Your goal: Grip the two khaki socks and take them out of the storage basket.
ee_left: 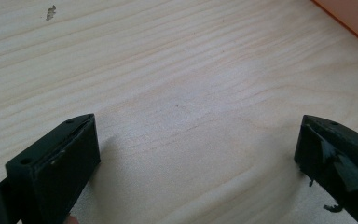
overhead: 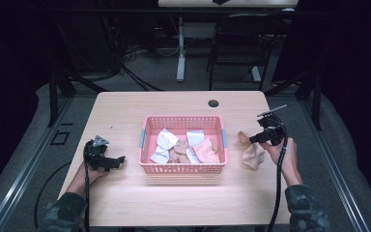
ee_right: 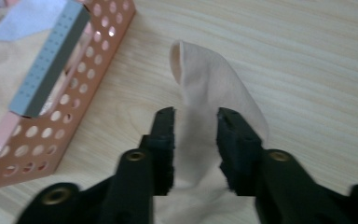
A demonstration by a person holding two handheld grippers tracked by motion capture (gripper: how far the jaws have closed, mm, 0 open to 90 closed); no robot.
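Here, right gripper (ee_right: 195, 121): jaws released, sock (ee_right: 214, 102) between them
Left gripper (ee_left: 196, 154): jaws released, over bare surface (ee_left: 168, 70)
Basket (overhead: 182, 168): left of sock

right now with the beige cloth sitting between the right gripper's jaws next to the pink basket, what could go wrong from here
1. The right gripper has its jaws parted around the beige cloth, not pressing it, so lifting now would probably leave it on the table.
2. The cloth lies outside the pink basket, beside its wall; a low carry could drag it against the rim.
3. The left gripper rests open away from it, no help if it slips.
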